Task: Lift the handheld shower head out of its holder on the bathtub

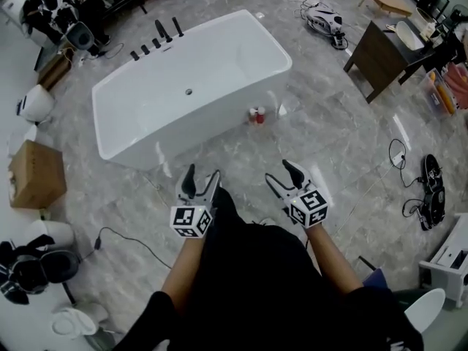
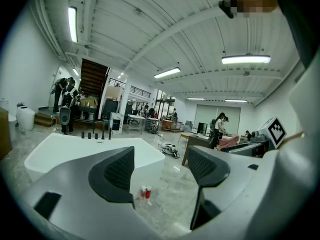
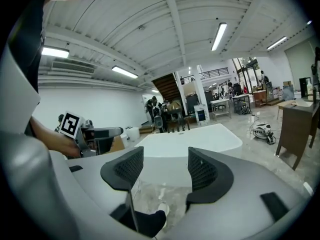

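Note:
A white freestanding bathtub stands on the marble floor ahead of me. Black fittings line its far rim, among them two tall slanted pieces; which one is the handheld shower head I cannot tell. The same fittings show small on the bathtub in the left gripper view. My left gripper and right gripper hover near my body, well short of the tub. Both are open with nothing between the jaws: left gripper, right gripper. The tub lies ahead in the right gripper view.
Two small red and white bottles stand on the floor by the tub's near side. A cardboard box sits at the left and a dark wooden table at the right. Shoes and cables lie on the floor. People stand at the back left.

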